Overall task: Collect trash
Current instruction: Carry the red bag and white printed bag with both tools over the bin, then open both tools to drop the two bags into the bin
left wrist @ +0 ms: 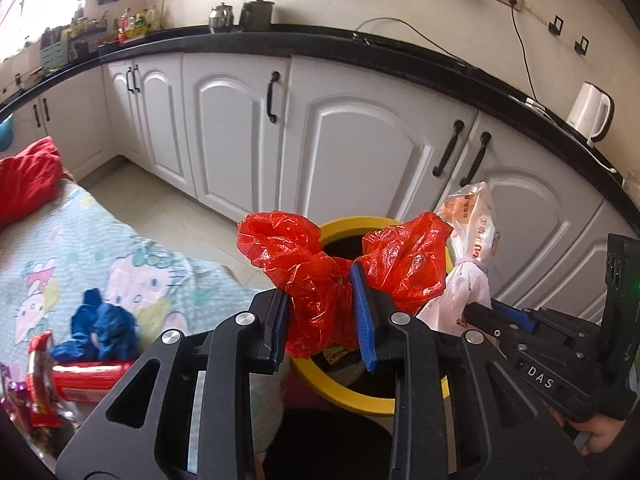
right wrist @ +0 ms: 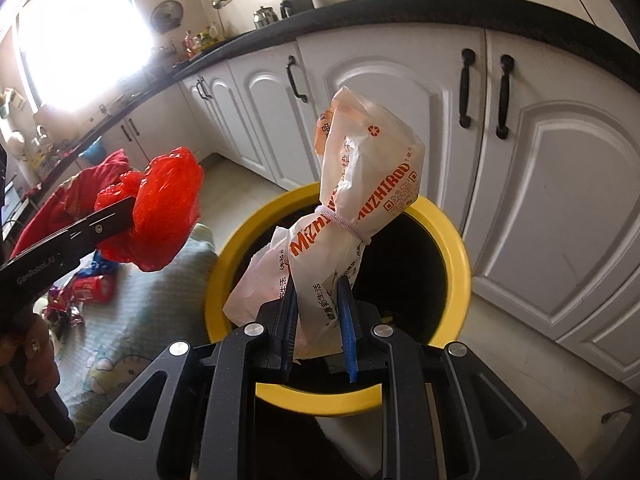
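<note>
My left gripper (left wrist: 322, 300) is shut on a crumpled red plastic bag (left wrist: 320, 272) and holds it over the near rim of the yellow-rimmed trash bin (left wrist: 340, 392). In the right wrist view the red bag (right wrist: 160, 216) hangs left of the bin (right wrist: 456, 264). My right gripper (right wrist: 318, 308) is shut on a tied white bag with orange print (right wrist: 360, 208), held upright above the bin's dark opening. The white bag (left wrist: 468, 264) shows in the left wrist view, beside the red one. Both bags are above the bin, not inside it.
A table with a Hello Kitty cloth (left wrist: 100, 256) lies left of the bin, with a blue crumpled bag (left wrist: 100, 324) and red snack wrappers (left wrist: 60, 372) on it. White cabinet doors (left wrist: 360, 140) under a black counter stand right behind the bin. A red cloth (left wrist: 28, 180) lies far left.
</note>
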`<state>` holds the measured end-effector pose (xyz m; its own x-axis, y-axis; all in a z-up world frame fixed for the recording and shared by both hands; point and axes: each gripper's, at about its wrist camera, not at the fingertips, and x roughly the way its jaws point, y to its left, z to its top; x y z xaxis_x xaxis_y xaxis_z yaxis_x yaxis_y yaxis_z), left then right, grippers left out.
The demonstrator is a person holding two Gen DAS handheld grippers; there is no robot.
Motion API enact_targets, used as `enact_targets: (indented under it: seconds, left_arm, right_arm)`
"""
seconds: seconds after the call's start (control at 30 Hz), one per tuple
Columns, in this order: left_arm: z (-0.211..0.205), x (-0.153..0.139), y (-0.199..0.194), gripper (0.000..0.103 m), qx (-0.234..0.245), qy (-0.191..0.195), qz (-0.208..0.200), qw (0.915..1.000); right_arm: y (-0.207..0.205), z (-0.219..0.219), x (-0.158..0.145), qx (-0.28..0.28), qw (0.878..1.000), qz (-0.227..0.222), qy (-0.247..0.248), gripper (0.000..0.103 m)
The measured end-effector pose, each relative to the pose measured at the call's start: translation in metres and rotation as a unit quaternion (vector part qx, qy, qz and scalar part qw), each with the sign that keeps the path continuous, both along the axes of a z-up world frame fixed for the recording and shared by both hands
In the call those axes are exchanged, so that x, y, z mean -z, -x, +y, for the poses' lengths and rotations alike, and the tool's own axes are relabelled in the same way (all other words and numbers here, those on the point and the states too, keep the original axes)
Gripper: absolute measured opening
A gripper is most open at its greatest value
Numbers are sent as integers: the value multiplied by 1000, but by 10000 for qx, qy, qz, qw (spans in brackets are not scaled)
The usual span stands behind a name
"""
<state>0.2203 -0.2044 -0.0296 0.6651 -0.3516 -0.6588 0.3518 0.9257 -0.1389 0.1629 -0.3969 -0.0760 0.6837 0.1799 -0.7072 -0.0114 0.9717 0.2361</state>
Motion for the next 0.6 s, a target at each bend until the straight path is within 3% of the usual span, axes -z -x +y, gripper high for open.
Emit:
enact_targets:
  seconds: [0.6]
  left_arm:
    - [-26,35,-25,24,26,-95,400,9992]
  right_arm:
    - [-7,-6,25,84,9993,351,-30,24]
